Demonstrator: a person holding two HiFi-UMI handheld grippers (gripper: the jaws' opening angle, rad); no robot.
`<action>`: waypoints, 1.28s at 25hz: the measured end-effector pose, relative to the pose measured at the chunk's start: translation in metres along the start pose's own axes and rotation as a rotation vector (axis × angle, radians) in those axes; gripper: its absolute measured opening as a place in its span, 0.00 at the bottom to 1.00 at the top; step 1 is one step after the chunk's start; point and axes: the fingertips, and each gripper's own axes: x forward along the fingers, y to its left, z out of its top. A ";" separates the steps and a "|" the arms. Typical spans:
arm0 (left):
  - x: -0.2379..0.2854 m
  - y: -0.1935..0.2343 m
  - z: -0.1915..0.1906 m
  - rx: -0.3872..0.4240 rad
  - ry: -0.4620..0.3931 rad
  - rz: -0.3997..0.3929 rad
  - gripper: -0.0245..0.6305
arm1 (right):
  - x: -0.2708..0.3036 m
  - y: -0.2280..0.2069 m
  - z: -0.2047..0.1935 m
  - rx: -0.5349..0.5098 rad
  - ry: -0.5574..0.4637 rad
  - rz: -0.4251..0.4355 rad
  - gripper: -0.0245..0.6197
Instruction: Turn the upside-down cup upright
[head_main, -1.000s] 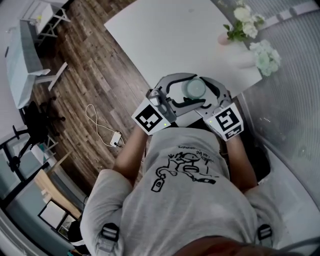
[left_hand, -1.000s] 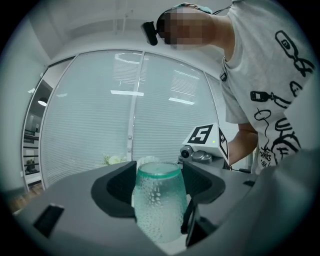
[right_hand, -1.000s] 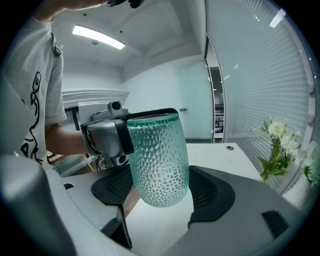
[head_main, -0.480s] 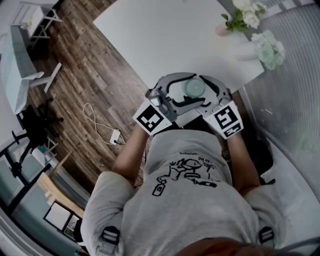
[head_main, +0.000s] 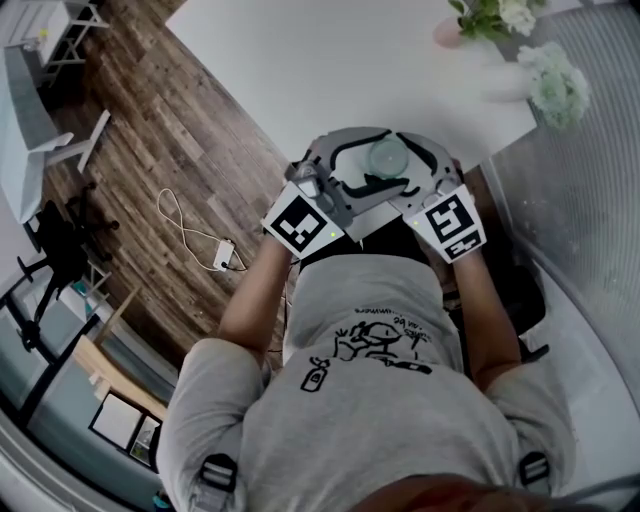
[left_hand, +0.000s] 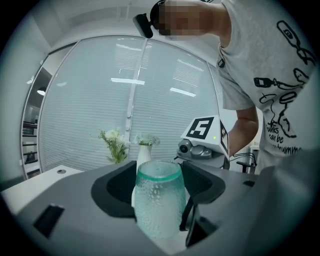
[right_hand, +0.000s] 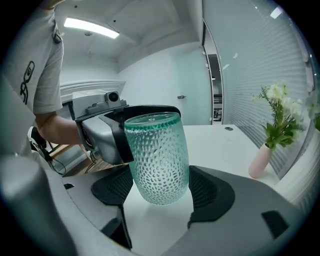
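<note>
Little has changed: the left claw (left_hand: 160, 192) still pinches the raised cup (right_hand: 157, 157) inside the spread right claw (right_hand: 162, 195), so turning looks pending.

A white table (head_main: 330, 60) is set on a floor (head_main: 170, 140) of dark wood planks, on which a white cable (head_main: 190, 225) is left lying. At the far end of the table, a pink vase (right_hand: 260, 160) of green stems and white flowers is placed near a white vase (left_hand: 143, 153). The room is closed off by a glass wall (left_hand: 100, 110) lined with blinds and is lit by a ceiling strip light (right_hand: 90, 28).
</note>
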 end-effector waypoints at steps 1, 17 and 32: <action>0.001 0.000 -0.002 -0.003 0.003 0.001 0.48 | 0.001 0.000 -0.002 0.000 0.003 0.002 0.60; 0.012 0.000 -0.048 -0.054 0.031 0.012 0.48 | 0.021 -0.010 -0.042 0.012 0.046 0.012 0.60; 0.012 -0.002 -0.093 -0.066 0.063 0.007 0.48 | 0.048 -0.009 -0.077 0.022 0.078 0.019 0.60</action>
